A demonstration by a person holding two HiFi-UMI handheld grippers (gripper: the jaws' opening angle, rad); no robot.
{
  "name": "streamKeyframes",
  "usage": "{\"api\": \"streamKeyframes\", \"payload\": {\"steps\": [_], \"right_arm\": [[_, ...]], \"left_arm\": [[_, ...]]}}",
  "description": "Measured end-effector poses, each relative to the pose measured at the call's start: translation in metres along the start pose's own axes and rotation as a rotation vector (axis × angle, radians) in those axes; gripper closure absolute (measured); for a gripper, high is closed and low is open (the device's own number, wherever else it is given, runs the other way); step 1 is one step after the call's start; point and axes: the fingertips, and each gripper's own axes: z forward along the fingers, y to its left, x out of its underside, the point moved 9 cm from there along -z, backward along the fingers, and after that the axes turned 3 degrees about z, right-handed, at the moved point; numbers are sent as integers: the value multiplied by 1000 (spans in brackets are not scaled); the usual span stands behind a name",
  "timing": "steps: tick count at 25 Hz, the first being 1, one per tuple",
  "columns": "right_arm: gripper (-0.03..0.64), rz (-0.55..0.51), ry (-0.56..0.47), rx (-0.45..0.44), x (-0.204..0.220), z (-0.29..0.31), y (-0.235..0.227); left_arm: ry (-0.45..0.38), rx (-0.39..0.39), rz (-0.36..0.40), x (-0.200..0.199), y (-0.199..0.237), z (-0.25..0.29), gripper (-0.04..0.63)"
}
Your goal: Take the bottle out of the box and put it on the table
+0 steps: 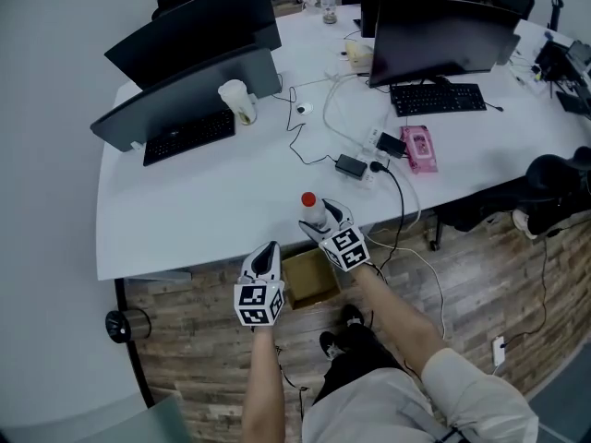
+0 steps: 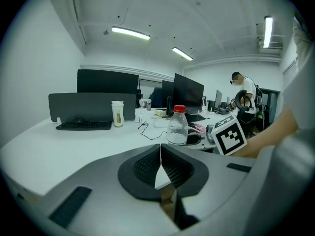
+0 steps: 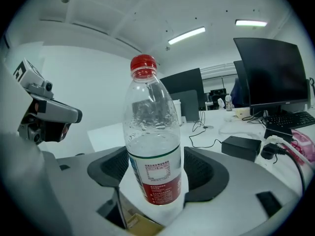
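A clear plastic bottle (image 1: 312,209) with a red cap and a red-and-white label stands upright on the white table (image 1: 212,201), close to its front edge. My right gripper (image 1: 323,218) is open, its jaws on either side of the bottle's lower half (image 3: 152,146), the pads not pressing. My left gripper (image 1: 266,258) hangs lower, left of the bottle and off the table's edge, over an open cardboard box (image 1: 309,280) on the floor. Its jaws are shut with nothing between them (image 2: 160,163). The left gripper view shows the bottle (image 2: 177,127) ahead.
Behind the bottle lie a black power adapter (image 1: 352,164), cables and a pink pack (image 1: 418,148). Two dark monitors (image 1: 199,81) with a keyboard (image 1: 188,137) and a paper cup (image 1: 238,101) stand at the left, another monitor (image 1: 441,35) at the right. A person (image 2: 242,90) stands far back.
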Motion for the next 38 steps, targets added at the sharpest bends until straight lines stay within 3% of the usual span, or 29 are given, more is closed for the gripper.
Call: {"api": "streamKeyframes", "payload": {"steps": [11, 24, 28, 38], "right_arm": [[287, 48, 10, 91, 3, -67, 25], [288, 74, -32, 130, 3, -197, 116], [288, 96, -51, 139, 11, -224, 144], [290, 173, -124, 165, 36, -260, 188]], "left_arm": [[-37, 35, -25, 9, -20, -38, 578], [-92, 71, -34, 33, -66, -116, 578], [-105, 60, -21, 35, -78, -140, 578], [-111, 5, -76, 54, -101, -186, 578]]}}
